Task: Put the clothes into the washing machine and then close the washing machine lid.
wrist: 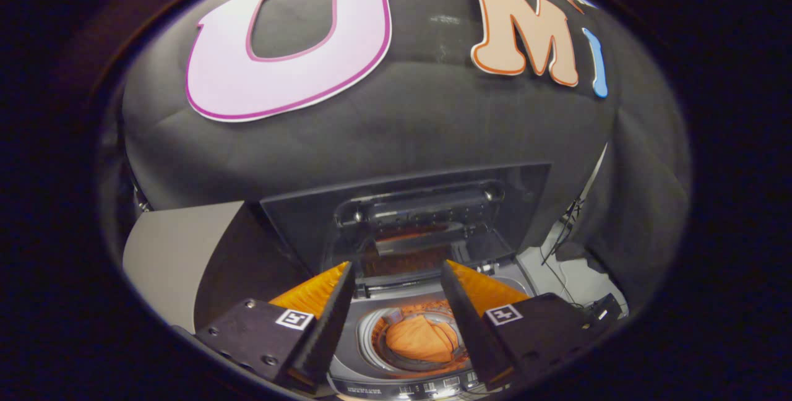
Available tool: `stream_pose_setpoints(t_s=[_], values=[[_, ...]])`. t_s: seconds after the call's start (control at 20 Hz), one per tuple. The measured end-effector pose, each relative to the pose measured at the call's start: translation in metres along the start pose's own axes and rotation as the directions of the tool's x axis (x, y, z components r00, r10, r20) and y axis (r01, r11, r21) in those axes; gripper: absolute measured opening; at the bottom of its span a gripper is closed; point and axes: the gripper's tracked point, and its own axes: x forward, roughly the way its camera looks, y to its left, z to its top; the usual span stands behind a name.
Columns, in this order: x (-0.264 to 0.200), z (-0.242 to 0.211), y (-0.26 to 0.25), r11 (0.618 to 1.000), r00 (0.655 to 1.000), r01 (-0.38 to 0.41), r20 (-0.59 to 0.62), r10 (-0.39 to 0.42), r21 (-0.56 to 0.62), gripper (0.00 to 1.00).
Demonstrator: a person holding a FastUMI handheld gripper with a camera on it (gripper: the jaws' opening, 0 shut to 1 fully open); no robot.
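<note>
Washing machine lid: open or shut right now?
Open. The lid stands raised behind the drum, the orange clothes lie inside, and the open tongs hold nothing.

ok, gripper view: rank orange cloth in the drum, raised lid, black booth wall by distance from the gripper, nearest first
Gripper is open, fingers spread above the washer and holding nothing.
1. Orange cloth: lying in the drum, below and between the fingers.
2. Raised lid: standing open just beyond the fingertips, behind the drum.
3. Black booth wall: behind the lid, the backdrop.
</note>
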Motion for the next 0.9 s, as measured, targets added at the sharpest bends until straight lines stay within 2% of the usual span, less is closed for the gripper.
stream_pose_setpoints(t_s=[0.1, 0.3, 0.45, 0.75, 0.9], values=[[0.007, 0.019, 0.002, 1.000, 0.999, 0.005, 0.033, -0.005, -0.015, 0.99], [0.026, 0.061, 0.009, 1.000, 0.994, 0.003, 0.107, 0.000, -0.030, 0.99], [0.044, 0.082, 0.018, 0.999, 0.993, -0.011, 0.117, 0.016, -0.046, 0.99], [0.081, 0.086, 0.024, 0.998, 0.997, -0.012, 0.081, 0.017, -0.061, 0.99], [0.085, 0.083, 0.023, 0.993, 0.996, -0.003, 0.086, 0.014, -0.122, 0.98]])
